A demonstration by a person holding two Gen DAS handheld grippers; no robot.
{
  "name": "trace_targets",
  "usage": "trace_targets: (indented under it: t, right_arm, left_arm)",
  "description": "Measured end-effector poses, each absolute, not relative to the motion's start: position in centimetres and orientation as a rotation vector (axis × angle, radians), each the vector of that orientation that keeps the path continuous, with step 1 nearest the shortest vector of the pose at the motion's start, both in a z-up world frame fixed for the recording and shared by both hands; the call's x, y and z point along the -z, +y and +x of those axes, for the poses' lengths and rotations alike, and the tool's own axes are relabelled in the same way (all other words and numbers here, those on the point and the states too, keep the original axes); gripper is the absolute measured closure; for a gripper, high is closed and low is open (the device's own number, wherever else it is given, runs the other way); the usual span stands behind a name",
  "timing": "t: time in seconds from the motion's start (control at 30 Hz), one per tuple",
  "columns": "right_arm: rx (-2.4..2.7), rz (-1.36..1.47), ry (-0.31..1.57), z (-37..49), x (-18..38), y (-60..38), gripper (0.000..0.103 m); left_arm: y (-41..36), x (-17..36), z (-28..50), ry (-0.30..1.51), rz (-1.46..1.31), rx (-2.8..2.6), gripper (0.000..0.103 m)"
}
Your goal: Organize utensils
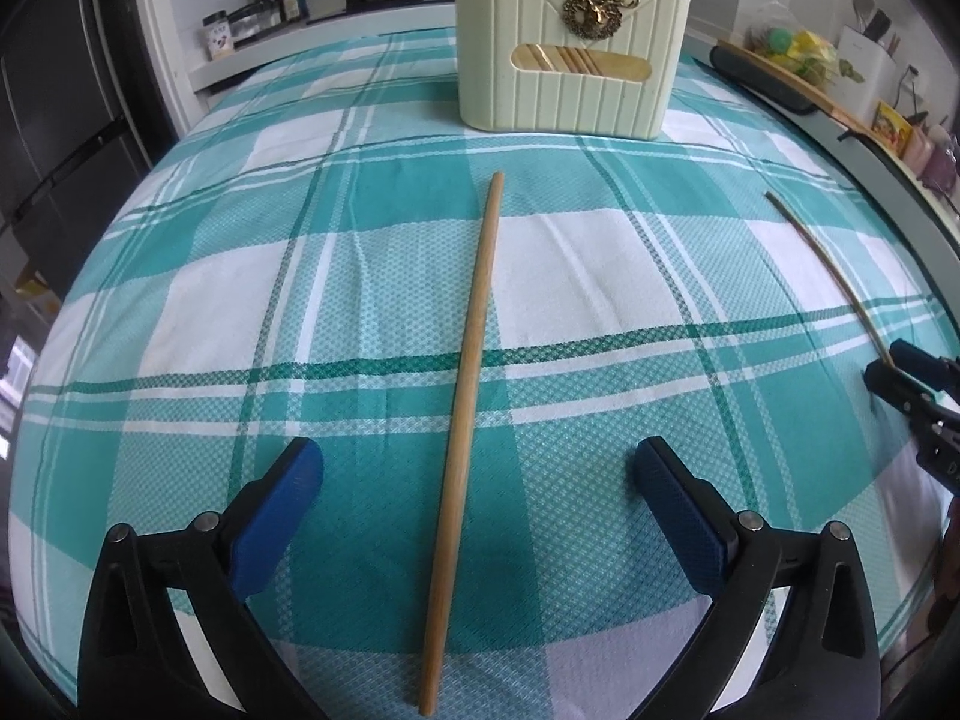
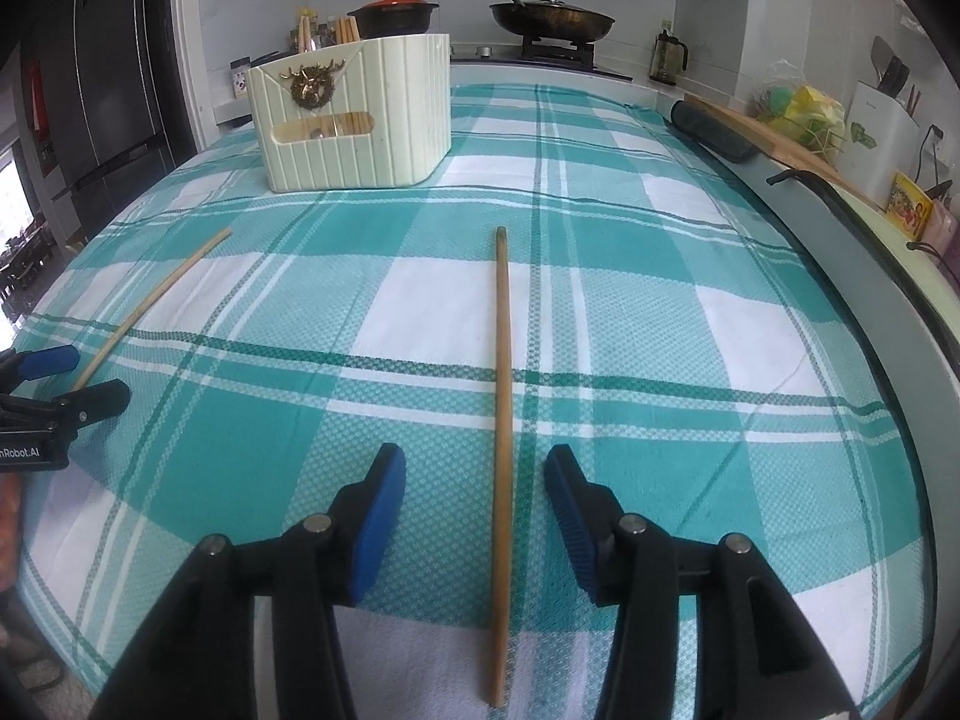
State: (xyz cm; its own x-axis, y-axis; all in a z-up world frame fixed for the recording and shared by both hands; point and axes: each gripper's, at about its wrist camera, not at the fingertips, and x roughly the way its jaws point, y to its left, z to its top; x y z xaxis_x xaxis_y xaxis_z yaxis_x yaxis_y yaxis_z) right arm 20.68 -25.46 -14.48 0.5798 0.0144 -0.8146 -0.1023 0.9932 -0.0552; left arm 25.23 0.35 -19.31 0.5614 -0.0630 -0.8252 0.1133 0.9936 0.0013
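A cream ribbed utensil holder (image 1: 570, 54) with a brass deer emblem stands at the far side of the table and holds several chopsticks; it also shows in the right wrist view (image 2: 354, 120). One wooden chopstick (image 1: 465, 420) lies on the cloth between the open fingers of my left gripper (image 1: 474, 468). A second chopstick (image 2: 503, 408) lies between the open fingers of my right gripper (image 2: 474, 474). Each gripper sits low over the cloth, astride the near half of its chopstick. The right gripper (image 1: 900, 369) shows at the left view's right edge, the left gripper (image 2: 66, 375) at the right view's left edge.
A teal and white checked cloth (image 1: 240, 276) covers the table. Behind it is a stove with a clay pot (image 2: 393, 15) and a frying pan (image 2: 552, 15). A cutting board (image 2: 774, 132) and a knife block (image 2: 882, 120) stand on the right counter.
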Motion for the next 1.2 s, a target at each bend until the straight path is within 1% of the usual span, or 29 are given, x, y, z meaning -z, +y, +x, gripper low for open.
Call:
trace_targets:
  t: [0.67, 0.8, 0.9, 1.0, 1.07, 1.2]
  right_arm:
    - [-0.056, -0.117, 0.948, 20.6, 14.5, -25.4, 0.053]
    - [-0.069, -0.112, 0.963, 20.9, 14.4, -25.5, 0.053]
    - [-0.107, -0.129, 1.030, 21.8, 14.1, -25.4, 0.053]
    - [-0.179, -0.068, 1.129, 23.3, 13.5, -26.5, 0.053]
    - [-0.206, -0.019, 1.152, 24.4, 12.8, -27.3, 0.053]
    - [-0.225, -0.068, 1.196, 27.4, 12.3, -26.9, 0.053]
  left_arm:
    - [0.4, 19.3, 25.3, 0.972, 0.056, 0.105, 0.001]
    - [0.5, 19.1, 25.5, 1.008, 0.069, 0.139, 0.001]
    - [0.8, 18.6, 26.0, 1.066, 0.092, 0.215, 0.001]
    - [1.8, 16.9, 27.0, 1.061, 0.085, 0.275, 0.001]
    - [2.3, 15.9, 28.5, 1.062, 0.079, 0.295, 0.001]
    - [2.3, 15.5, 32.0, 1.083, 0.105, 0.306, 0.002]
